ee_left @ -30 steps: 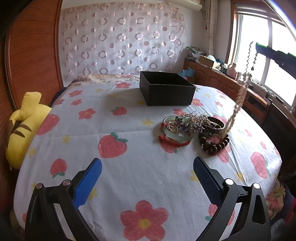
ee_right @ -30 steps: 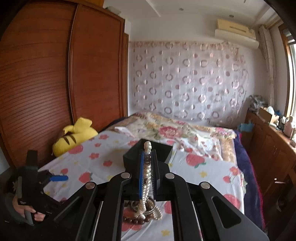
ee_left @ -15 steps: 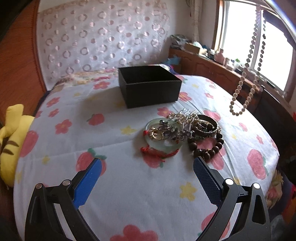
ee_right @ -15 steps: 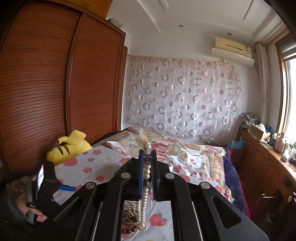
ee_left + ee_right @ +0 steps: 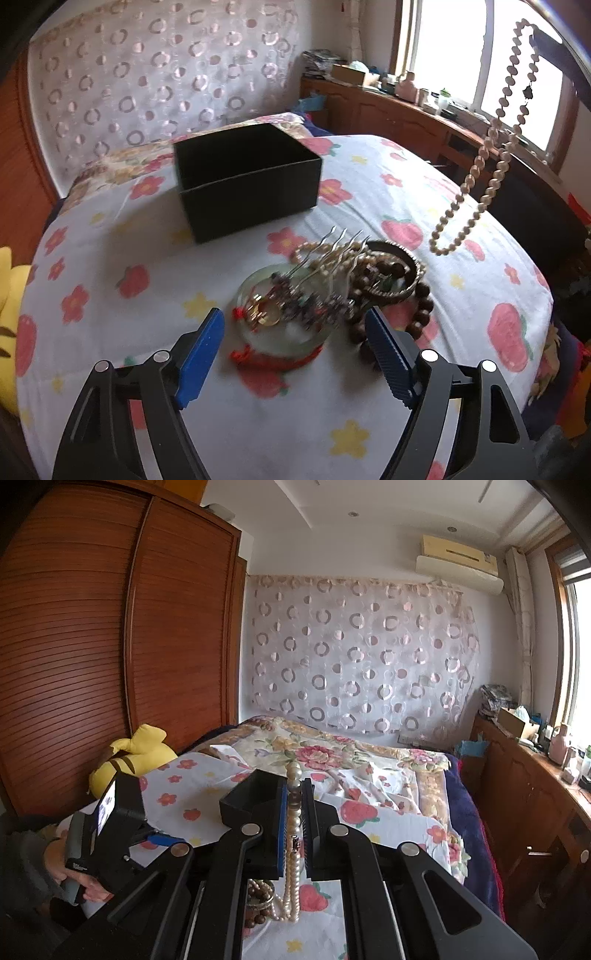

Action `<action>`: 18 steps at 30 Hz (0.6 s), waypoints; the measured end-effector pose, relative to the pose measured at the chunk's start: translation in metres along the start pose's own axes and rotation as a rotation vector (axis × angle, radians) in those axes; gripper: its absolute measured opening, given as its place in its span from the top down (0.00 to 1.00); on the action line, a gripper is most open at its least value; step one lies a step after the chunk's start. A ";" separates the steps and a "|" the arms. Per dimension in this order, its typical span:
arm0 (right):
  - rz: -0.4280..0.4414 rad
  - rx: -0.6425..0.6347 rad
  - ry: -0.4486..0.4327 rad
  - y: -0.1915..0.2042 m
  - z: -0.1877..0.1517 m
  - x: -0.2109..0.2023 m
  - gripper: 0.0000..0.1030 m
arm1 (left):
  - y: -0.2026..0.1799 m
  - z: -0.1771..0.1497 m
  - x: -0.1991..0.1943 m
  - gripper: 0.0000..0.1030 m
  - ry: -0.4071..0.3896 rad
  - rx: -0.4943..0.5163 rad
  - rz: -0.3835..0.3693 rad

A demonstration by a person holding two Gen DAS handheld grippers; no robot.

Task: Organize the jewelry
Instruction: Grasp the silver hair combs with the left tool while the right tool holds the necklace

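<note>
Between the right gripper's [image 5: 294, 805] clamped blue pads hangs the pearl necklace [image 5: 293, 834]. Just ahead of the left gripper [image 5: 295, 334], whose empty jaws are closing, lies the jewelry pile [image 5: 332, 291], the black box [image 5: 247, 181] beyond.

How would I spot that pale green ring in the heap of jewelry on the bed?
Start at the black box on the flowered bedsheet, then come toward the camera to the jewelry heap. The pale green ring is the heap's near left piece, lying flat with a gold trinket inside it. Unlike its beaded neighbours, it is one smooth, glassy hoop.
</note>
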State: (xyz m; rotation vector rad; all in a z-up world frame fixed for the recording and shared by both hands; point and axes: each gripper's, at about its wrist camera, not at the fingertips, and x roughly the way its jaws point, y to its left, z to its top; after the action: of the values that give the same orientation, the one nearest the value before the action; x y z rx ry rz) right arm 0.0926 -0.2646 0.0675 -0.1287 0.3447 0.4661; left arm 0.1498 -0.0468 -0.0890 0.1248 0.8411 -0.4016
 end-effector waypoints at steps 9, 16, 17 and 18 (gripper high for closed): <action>-0.002 0.038 0.025 -0.012 -0.012 0.007 0.92 | -0.006 0.011 0.025 0.41 0.047 0.031 -0.046; -0.004 0.050 0.033 -0.013 -0.018 0.009 0.92 | -0.008 0.011 0.032 0.44 0.055 0.048 -0.052; -0.004 0.051 0.034 -0.013 -0.019 0.009 0.92 | -0.007 0.012 0.031 0.47 0.052 0.050 -0.056; -0.004 0.051 0.035 -0.013 -0.019 0.009 0.92 | -0.008 0.011 0.030 0.50 0.049 0.050 -0.062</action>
State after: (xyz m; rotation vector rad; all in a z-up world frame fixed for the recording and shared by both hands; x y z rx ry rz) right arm 0.1007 -0.2761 0.0468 -0.0880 0.3903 0.4515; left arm 0.1726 -0.0660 -0.1033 0.1555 0.8849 -0.4792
